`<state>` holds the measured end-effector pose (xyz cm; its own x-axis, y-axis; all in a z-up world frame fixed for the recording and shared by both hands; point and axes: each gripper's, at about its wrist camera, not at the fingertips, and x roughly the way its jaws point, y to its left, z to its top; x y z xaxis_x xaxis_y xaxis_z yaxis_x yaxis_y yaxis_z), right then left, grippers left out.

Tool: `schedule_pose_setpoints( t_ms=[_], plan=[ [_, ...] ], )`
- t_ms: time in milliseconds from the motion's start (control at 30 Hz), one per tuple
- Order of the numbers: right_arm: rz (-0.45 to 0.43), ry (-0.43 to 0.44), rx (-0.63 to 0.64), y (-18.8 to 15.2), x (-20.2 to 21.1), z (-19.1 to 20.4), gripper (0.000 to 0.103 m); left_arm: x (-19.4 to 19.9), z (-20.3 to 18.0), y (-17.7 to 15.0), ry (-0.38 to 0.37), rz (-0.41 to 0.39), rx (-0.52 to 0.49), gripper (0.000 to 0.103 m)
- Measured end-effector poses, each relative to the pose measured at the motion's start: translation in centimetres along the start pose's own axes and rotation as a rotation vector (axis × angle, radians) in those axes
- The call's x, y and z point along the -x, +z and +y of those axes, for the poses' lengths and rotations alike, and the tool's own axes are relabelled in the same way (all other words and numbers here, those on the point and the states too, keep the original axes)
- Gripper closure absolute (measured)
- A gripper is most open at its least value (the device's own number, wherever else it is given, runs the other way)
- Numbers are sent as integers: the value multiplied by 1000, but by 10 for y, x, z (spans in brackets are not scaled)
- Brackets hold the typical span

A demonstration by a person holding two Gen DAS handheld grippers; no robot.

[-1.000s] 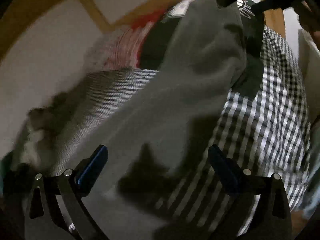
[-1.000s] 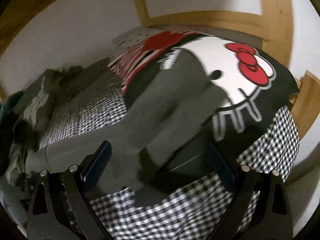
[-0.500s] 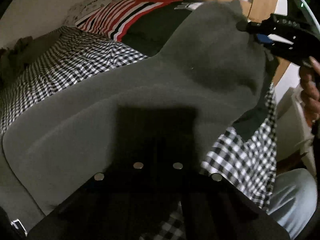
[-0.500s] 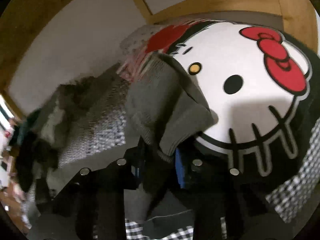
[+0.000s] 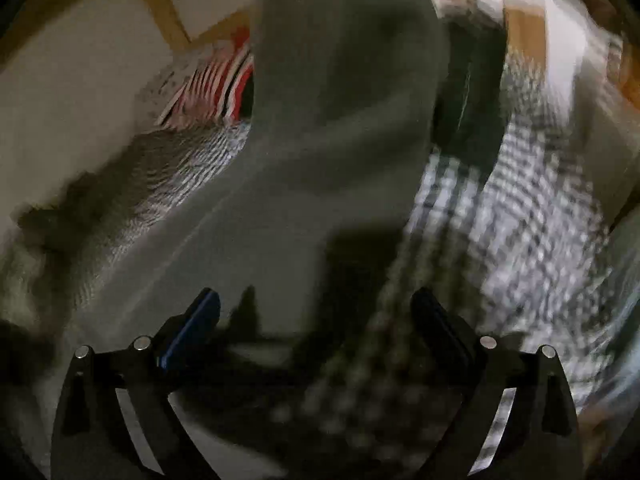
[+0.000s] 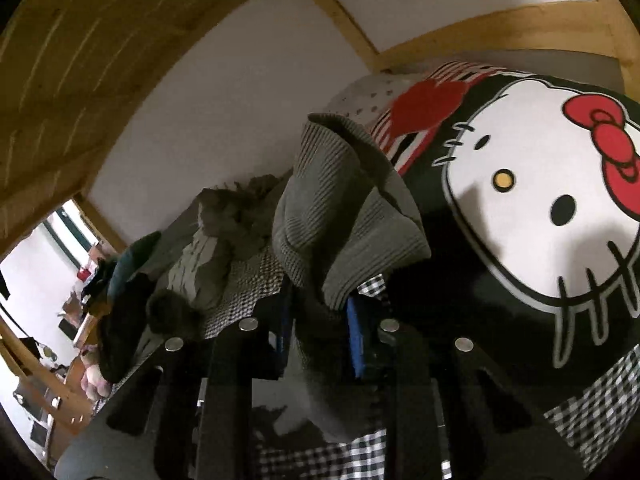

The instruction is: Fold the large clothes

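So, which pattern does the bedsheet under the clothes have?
Black-and-white check; the checked bedsheet shows sharpest in the right wrist view.

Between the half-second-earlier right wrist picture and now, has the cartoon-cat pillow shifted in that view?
Yes. The cartoon-cat pillow sits further right and lower against the wooden frame, so the right gripper, shut on the grey sweater, has swung up and to the left.

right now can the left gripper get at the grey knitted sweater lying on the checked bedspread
Probably yes. The left gripper is opening, nothing between its fingers, and the grey knitted sweater spreads uncovered just ahead on the checked bedspread. The right gripper pinches its far end.
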<state>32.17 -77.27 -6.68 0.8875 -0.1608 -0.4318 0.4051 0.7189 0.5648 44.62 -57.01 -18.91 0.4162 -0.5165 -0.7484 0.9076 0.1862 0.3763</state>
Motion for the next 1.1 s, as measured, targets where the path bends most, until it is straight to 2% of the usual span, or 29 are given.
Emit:
schedule_pose_setpoints(
  t_ms=[133, 167, 200, 267, 400, 567, 700, 800, 867, 900, 967, 1033, 1100],
  plan=[
    [2, 6, -1, -3, -5, 2, 79, -6, 28, 9, -83, 13, 138, 8],
    [5, 6, -3, -5, -8, 2, 79, -8, 35, 12, -130, -5, 174, 28],
    [8, 7, -5, -7, -10, 3, 79, -11, 41, 14, -165, -1, 204, 71],
    [10, 15, -3, -9, -10, 3, 79, -16, 53, 18, -223, -8, 289, 92],
    [-15, 59, -10, -7, -2, 1, 79, -12, 61, 14, -266, -39, 352, 94],
    [-40, 164, -13, 2, 11, 18, 80, 21, 64, -8, -249, -156, 391, 94],
    [-22, 250, 51, 5, 11, 66, 80, 50, 70, -28, -222, -230, 435, 94],
    [25, 345, 119, 3, 3, 128, 80, 66, 77, -45, -199, -262, 478, 90],
    [66, 392, 162, -2, -8, 166, 80, 78, 78, -55, -163, -283, 484, 72],
    [82, 403, 181, -5, -12, 181, 80, 86, 80, -59, -148, -295, 489, 56],
    [129, 426, 228, -17, -26, 222, 80, 100, 84, -68, -139, -324, 498, 50],
    [180, 453, 275, -32, -41, 262, 80, 121, 90, -82, -101, -352, 499, 34],
    [217, 471, 311, -45, -51, 290, 80, 145, 98, -99, -64, -390, 507, 30]
  ],
)
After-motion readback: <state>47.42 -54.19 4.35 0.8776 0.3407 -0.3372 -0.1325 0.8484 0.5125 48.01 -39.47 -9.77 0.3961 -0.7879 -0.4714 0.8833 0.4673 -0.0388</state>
